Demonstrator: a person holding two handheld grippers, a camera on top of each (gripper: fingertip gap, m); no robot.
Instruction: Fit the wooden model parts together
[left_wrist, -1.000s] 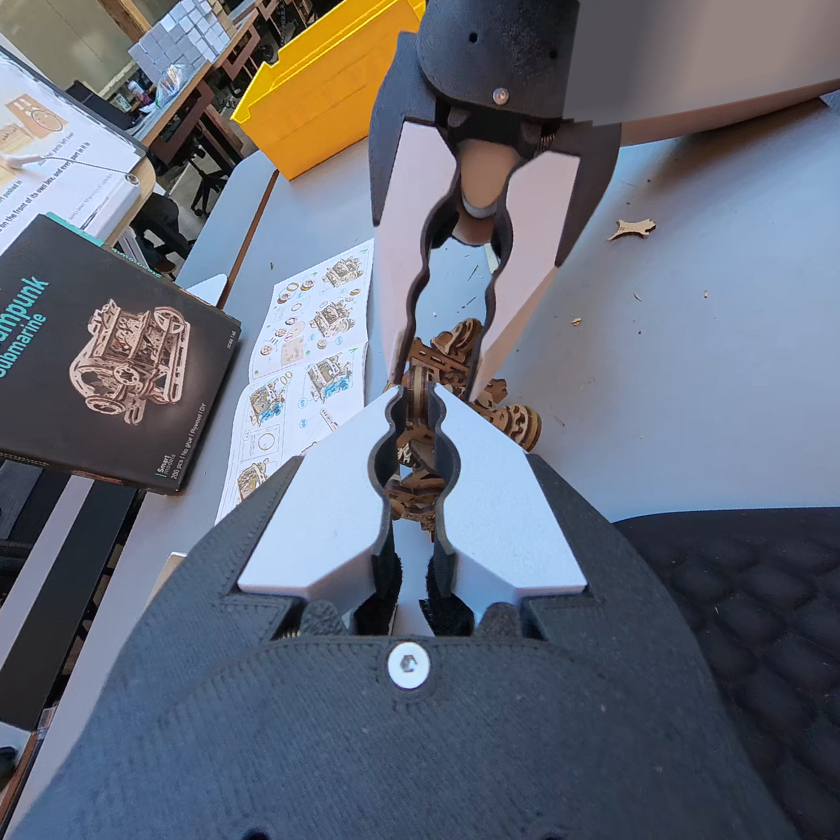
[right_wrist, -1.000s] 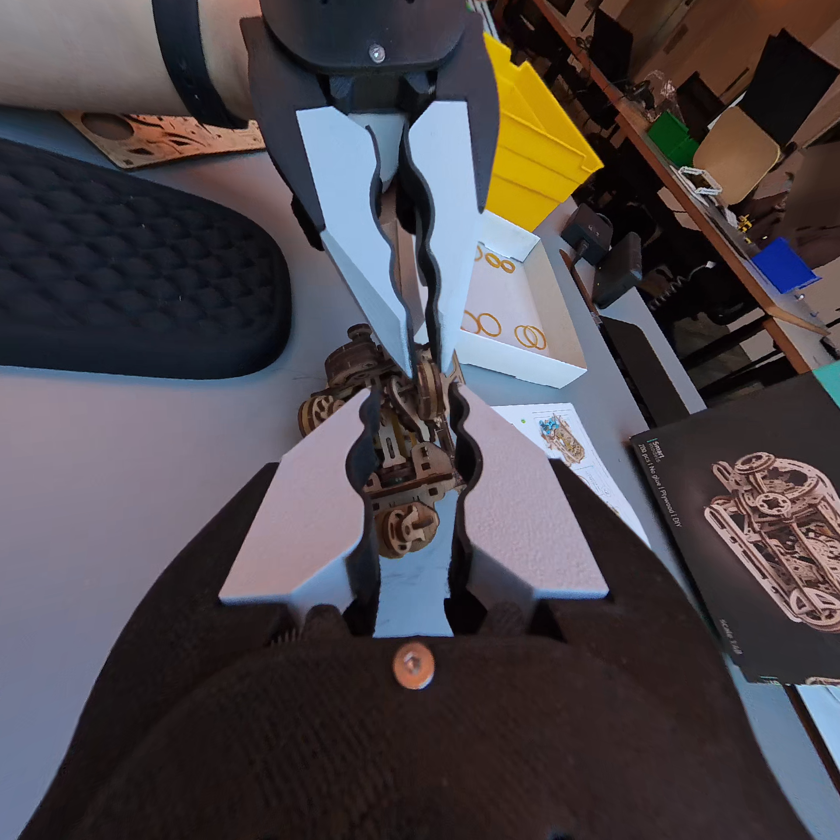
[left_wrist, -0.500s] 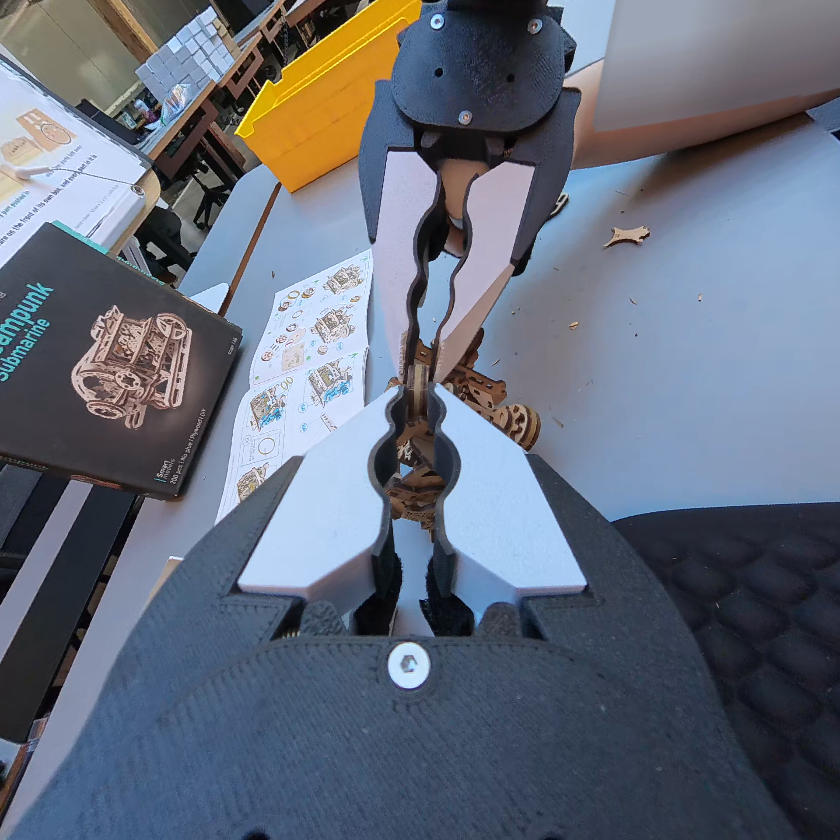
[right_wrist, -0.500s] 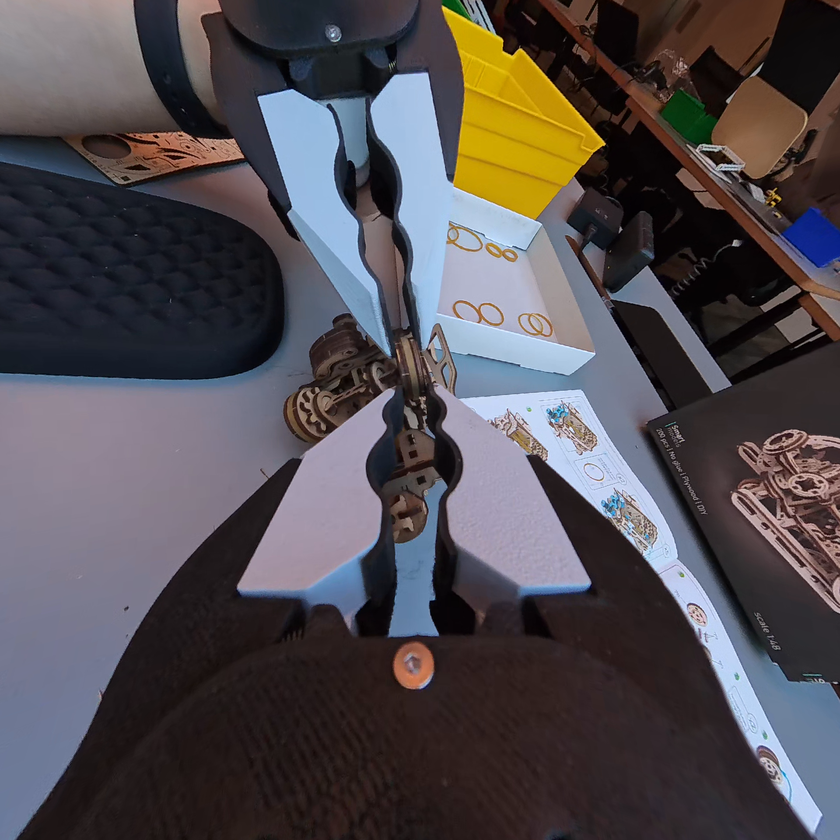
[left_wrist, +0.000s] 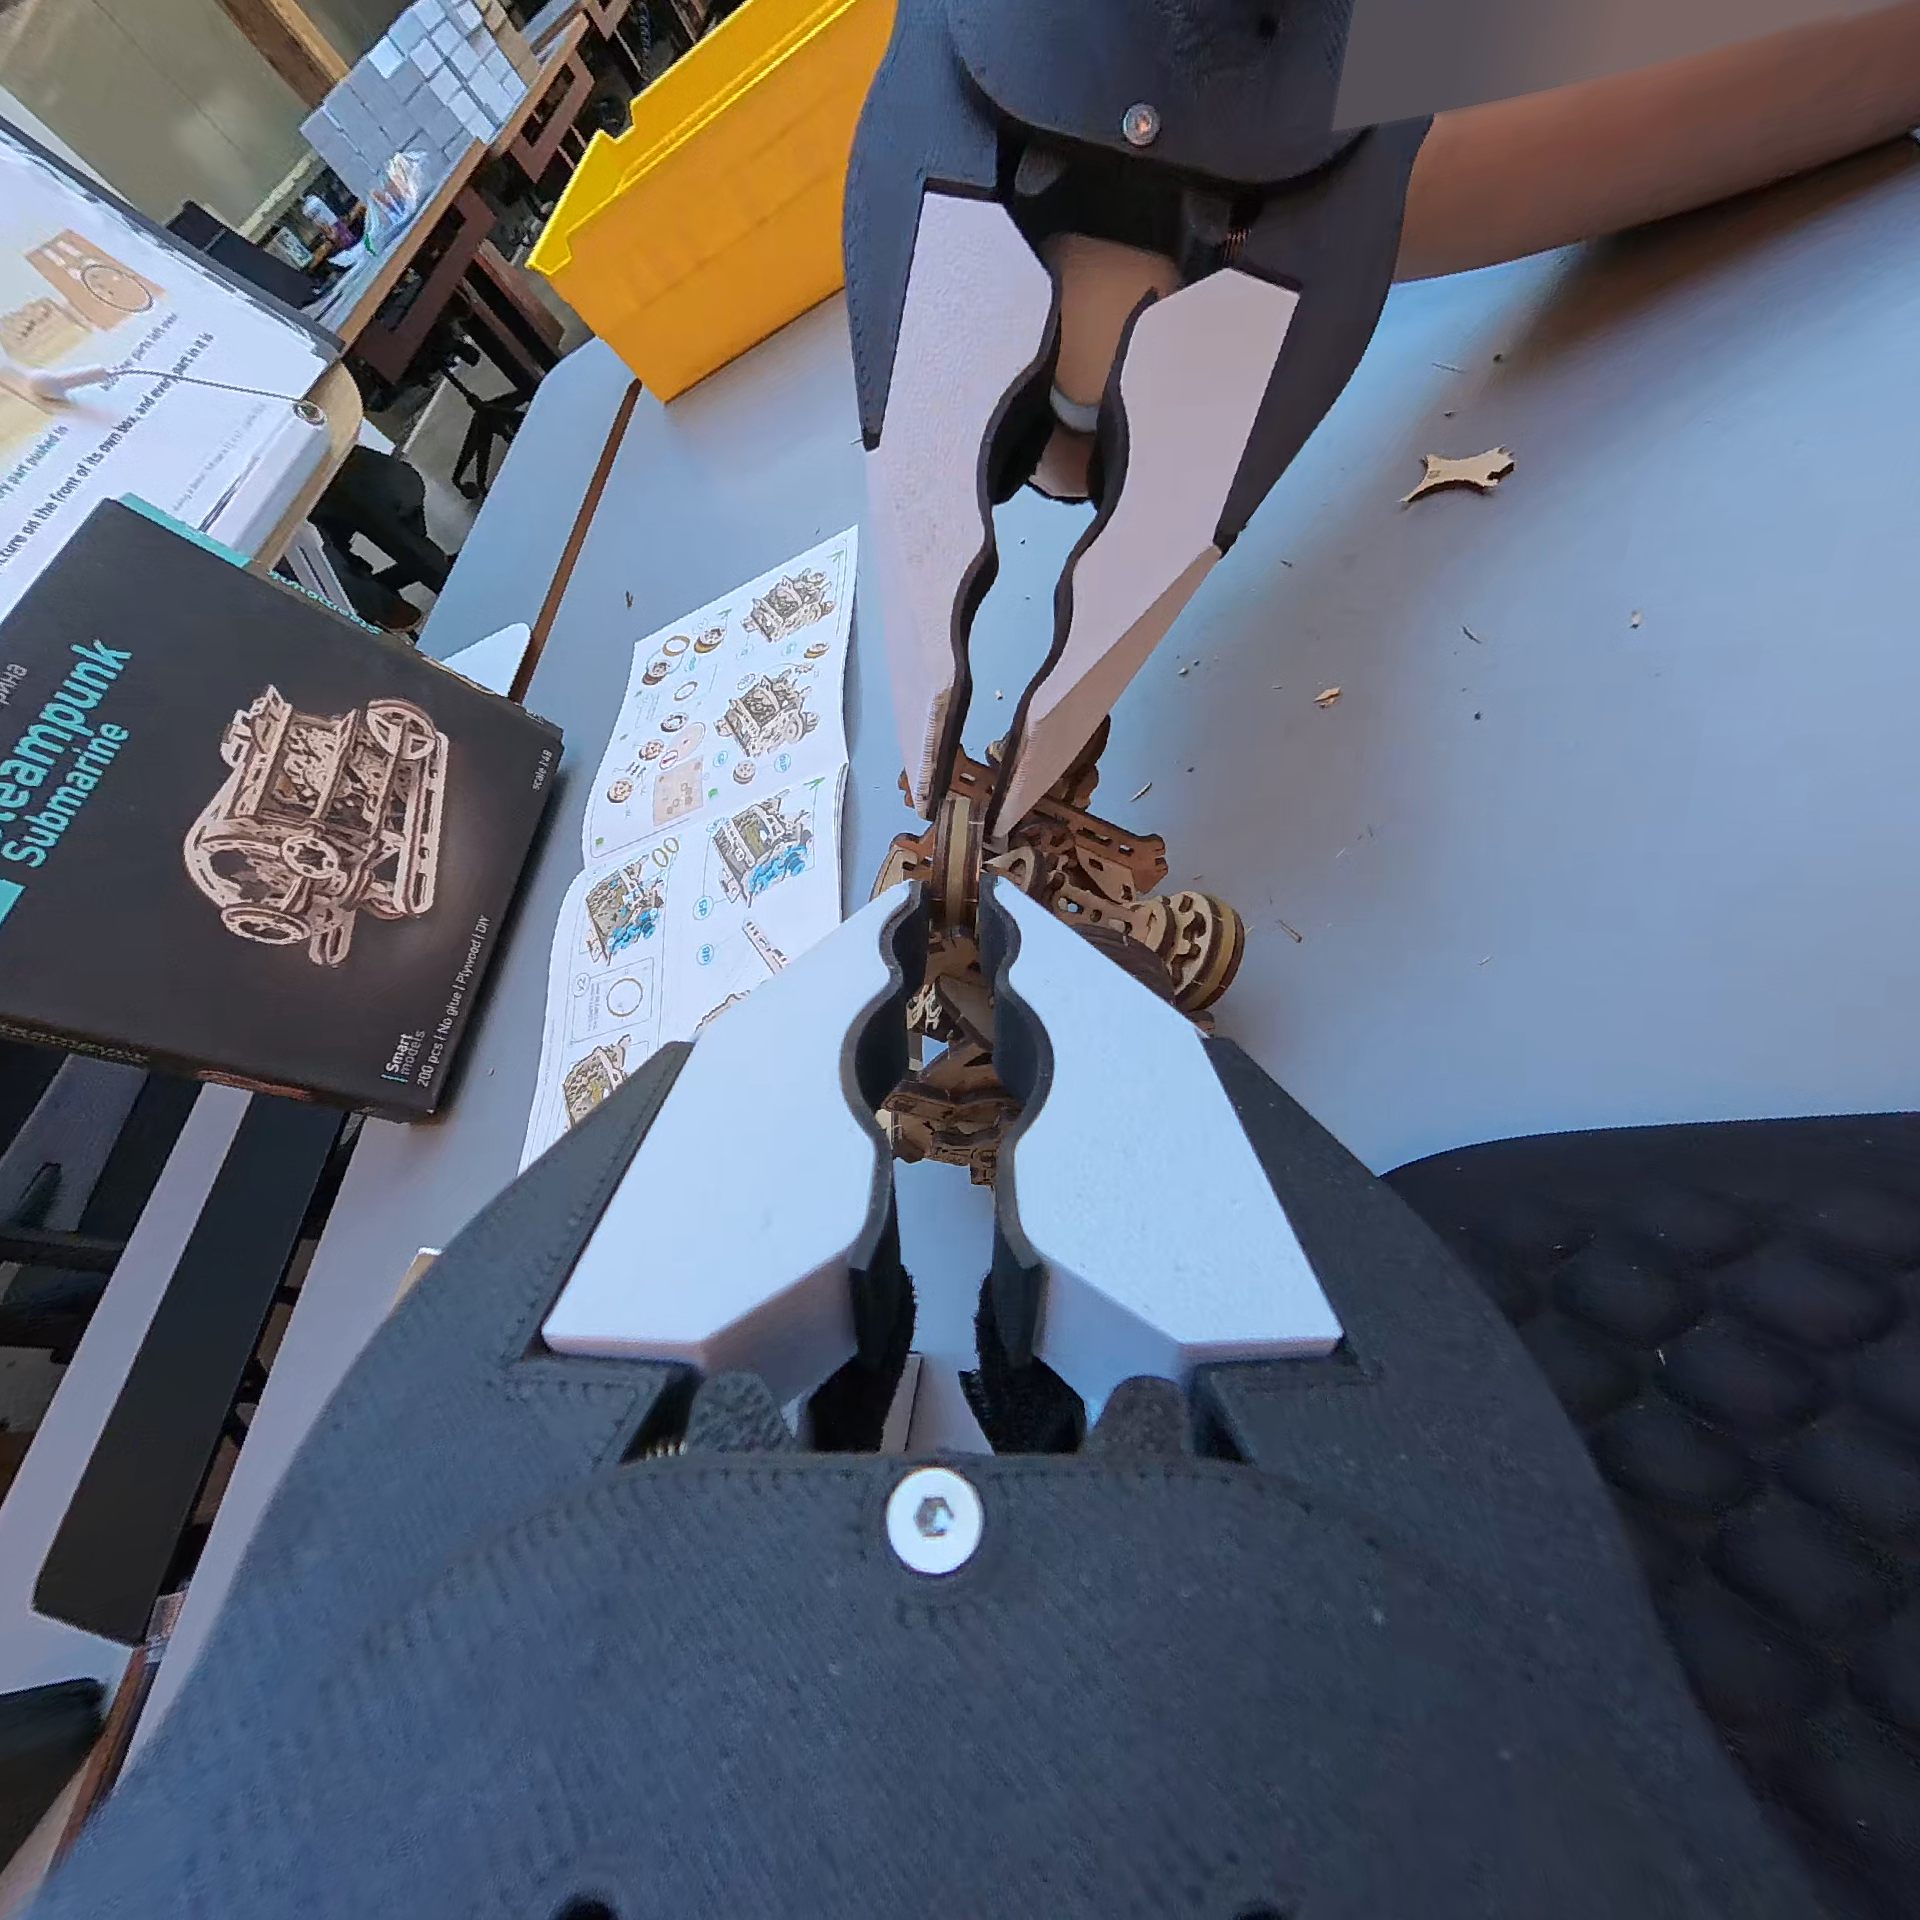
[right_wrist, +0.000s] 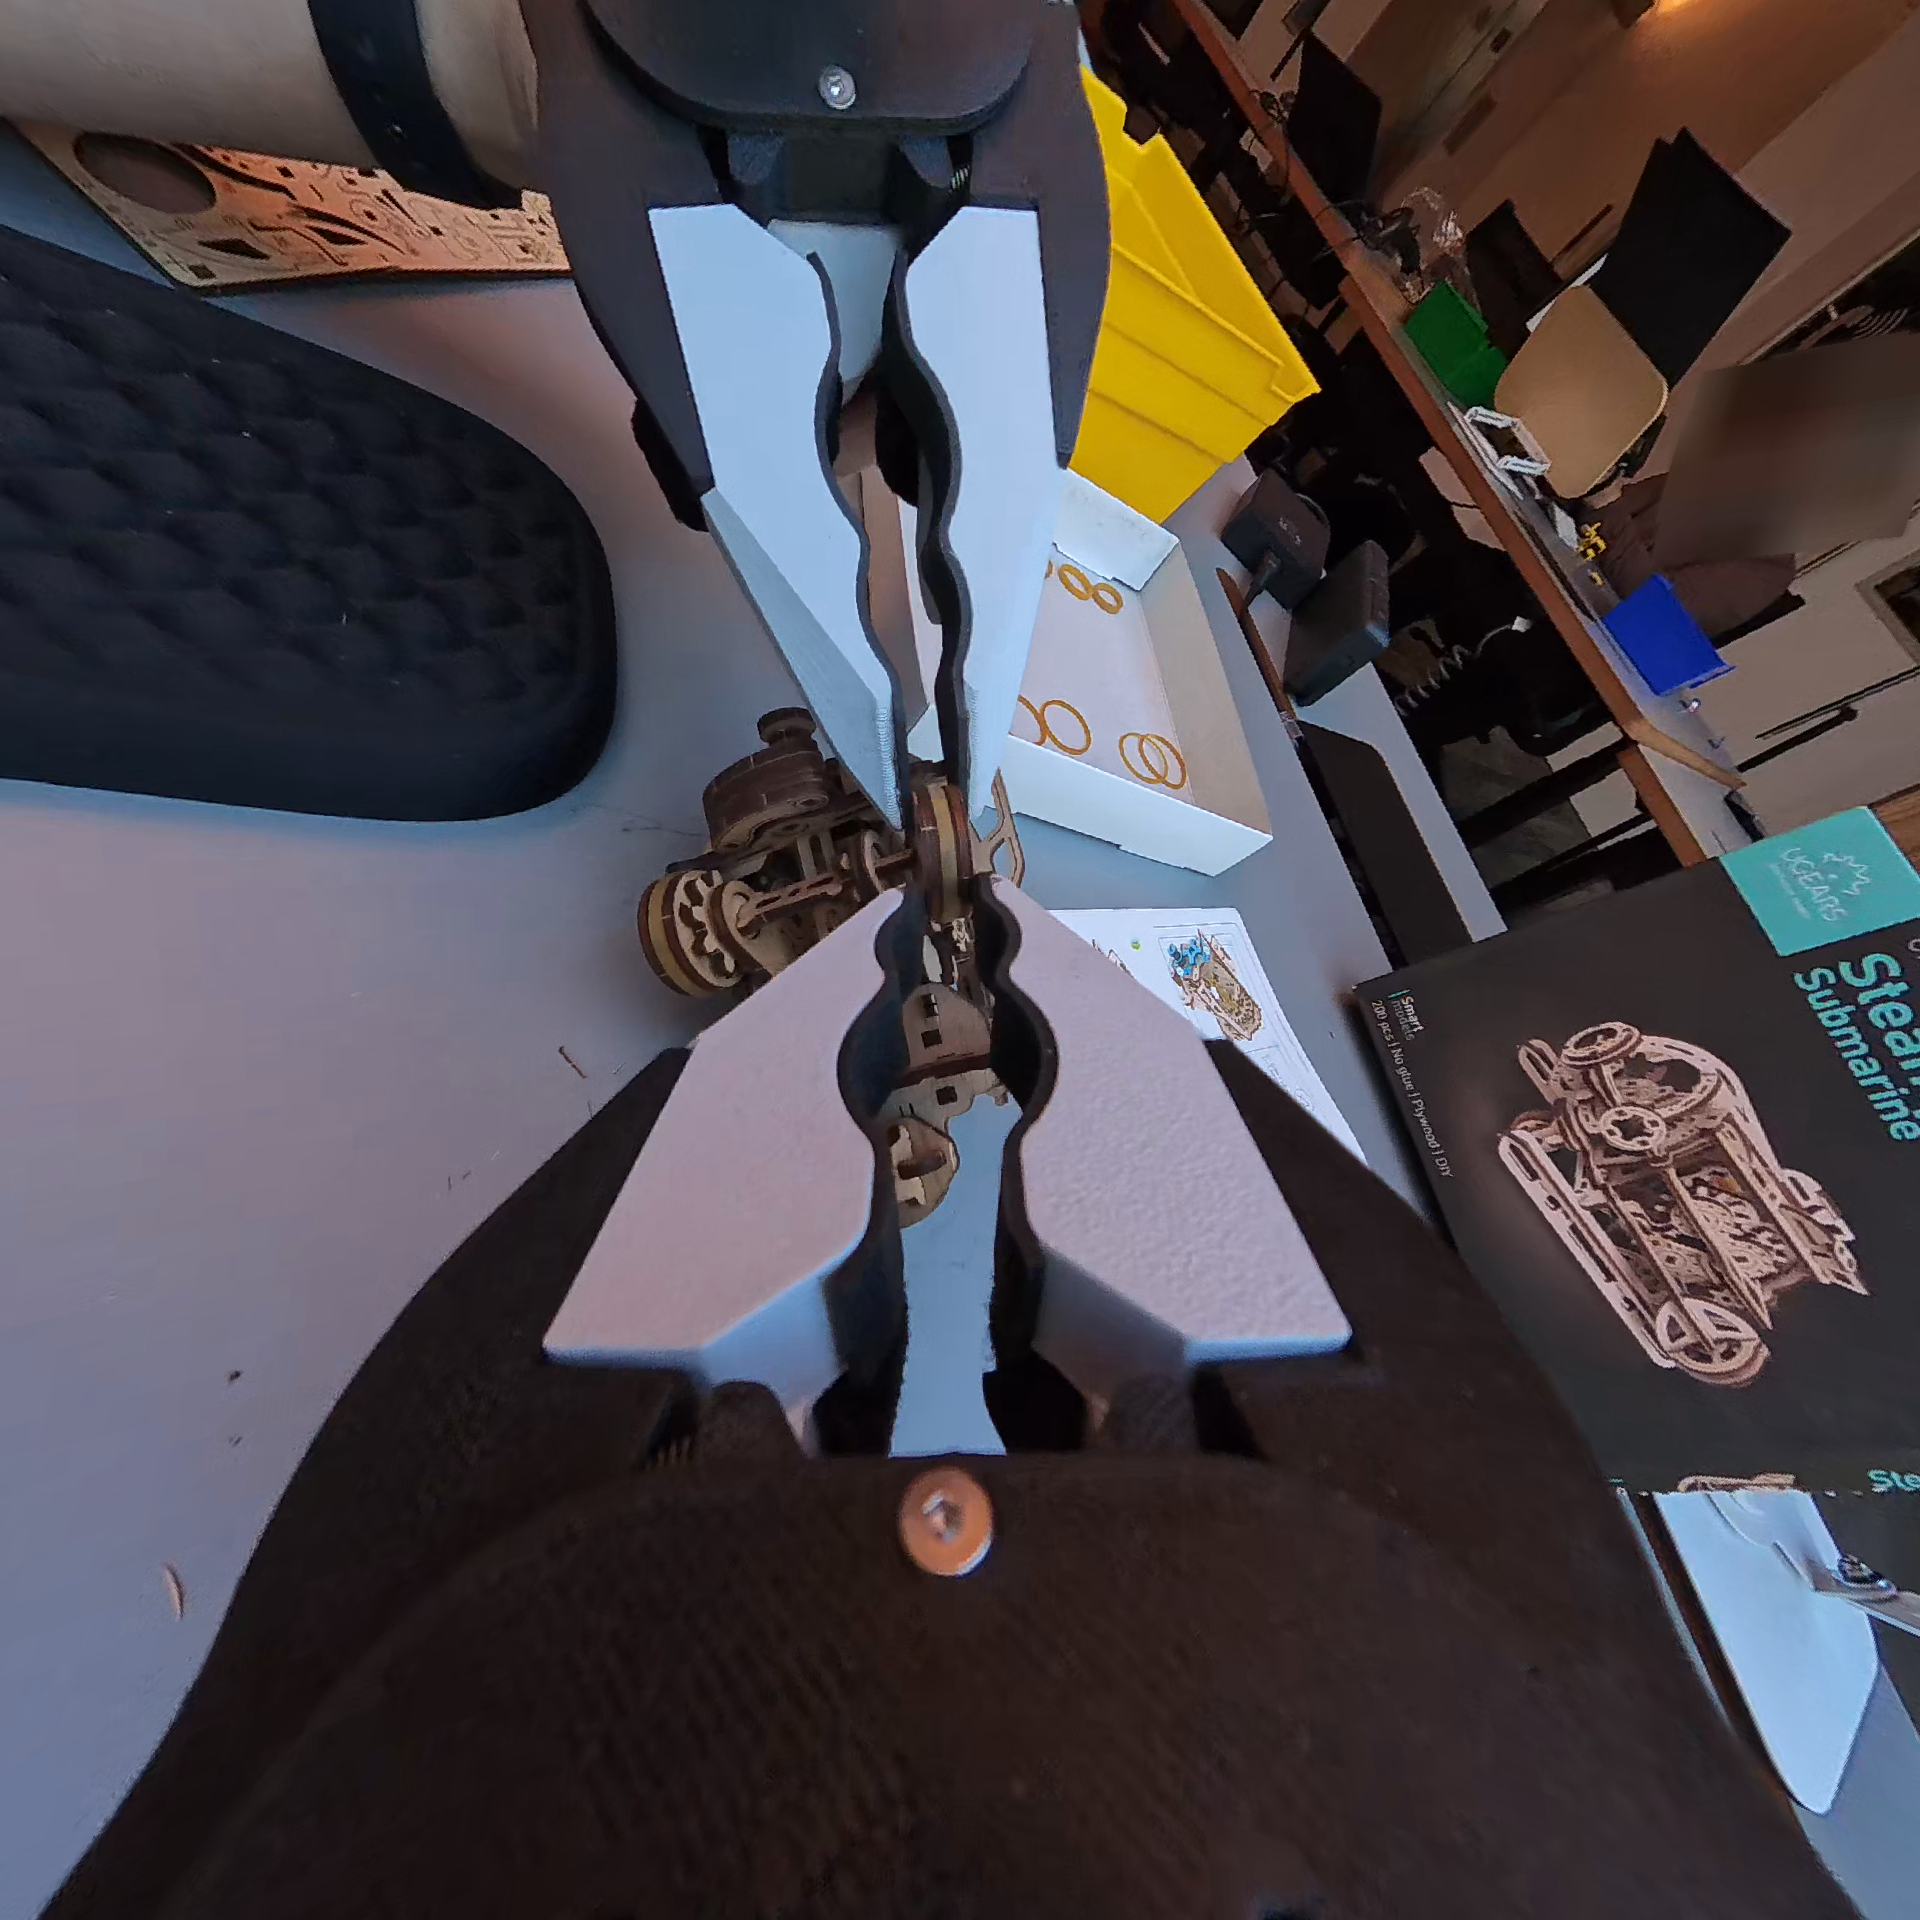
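Wooden model (right_wrist: 790, 873) pinched by both grippers' narrowed tips (small disc), white tray (right_wrist: 1132, 821) holding rubber bands (right_wrist: 1148, 756), yellow bin (left_wrist: 717, 208)

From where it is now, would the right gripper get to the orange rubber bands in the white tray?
Probably not directly: the right gripper is shut on the wooden model, and the left gripper stands between it and the orange rubber bands in the white tray.

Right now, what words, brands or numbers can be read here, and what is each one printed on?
I can't quote writing, but this is where it stands.
Black box: large teal lettering and small white print beside a picture of a model.
Booklet: pictures with tiny step marks, too small to read.
White sheet: lines of black print, cut off by the frame.
Model: no writing visible.
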